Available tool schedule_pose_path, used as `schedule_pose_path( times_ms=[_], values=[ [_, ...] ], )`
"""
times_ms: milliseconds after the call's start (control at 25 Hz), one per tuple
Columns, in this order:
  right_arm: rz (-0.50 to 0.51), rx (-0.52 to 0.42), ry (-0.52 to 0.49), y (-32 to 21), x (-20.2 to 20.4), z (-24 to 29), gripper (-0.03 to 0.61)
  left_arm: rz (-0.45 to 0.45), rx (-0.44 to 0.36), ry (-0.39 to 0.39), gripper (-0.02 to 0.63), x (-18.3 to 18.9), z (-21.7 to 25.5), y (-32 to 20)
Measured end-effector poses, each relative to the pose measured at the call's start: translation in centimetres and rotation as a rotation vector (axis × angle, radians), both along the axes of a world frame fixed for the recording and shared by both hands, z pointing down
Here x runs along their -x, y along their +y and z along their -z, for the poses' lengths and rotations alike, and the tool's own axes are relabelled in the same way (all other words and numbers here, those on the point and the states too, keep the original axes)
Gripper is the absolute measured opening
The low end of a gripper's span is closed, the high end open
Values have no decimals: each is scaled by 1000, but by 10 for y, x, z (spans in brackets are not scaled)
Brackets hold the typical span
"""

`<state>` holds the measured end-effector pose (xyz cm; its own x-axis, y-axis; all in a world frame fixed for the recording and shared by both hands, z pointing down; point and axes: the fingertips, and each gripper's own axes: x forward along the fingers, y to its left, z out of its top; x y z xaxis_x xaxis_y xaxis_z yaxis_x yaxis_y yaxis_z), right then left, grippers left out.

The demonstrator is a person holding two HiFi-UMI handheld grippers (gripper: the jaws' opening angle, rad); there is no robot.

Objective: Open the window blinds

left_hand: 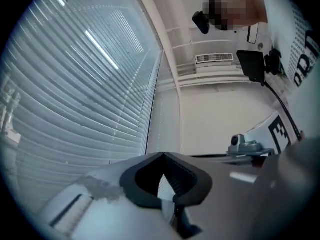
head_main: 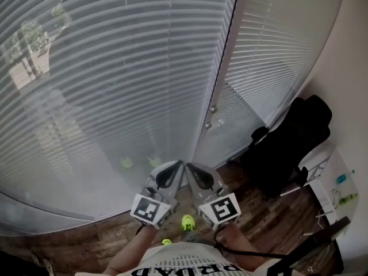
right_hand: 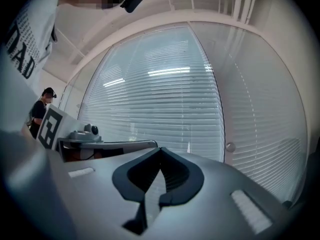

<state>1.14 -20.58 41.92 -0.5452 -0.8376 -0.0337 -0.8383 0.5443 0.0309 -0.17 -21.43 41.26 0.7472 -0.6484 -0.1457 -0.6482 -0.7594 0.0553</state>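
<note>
Fingers pressed together on left gripper and right gripper alike, pinching nothing. Both held side by side, tips near each other, pointed toward window blinds. Blinds lowered down to wooden floor, not touched by either gripper. Black chair off to right, near wall.

Your left gripper and right gripper were pale grey shells with dark, ribbed jaw linings, each bearing a white cube (black square markers on its faces). You wore a white shirt with dark lettering, and a black cable ran from the right gripper.
</note>
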Motion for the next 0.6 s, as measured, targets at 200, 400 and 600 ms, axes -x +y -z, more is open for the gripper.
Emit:
schedule_pose_path(
  times_ms=[200, 400, 600],
  values=[
    [25, -7, 10, -40, -32, -7, 8, 24, 3, 5, -9, -32, -12, -38],
    [64, -4, -4, -68, -57, -6, 8, 62, -27, 4, -9, -58, -8, -66],
    [93, 3, 5, -80, -64, -10, 8, 102, -29, -2, -9, -64, -10, -78]
  ],
)
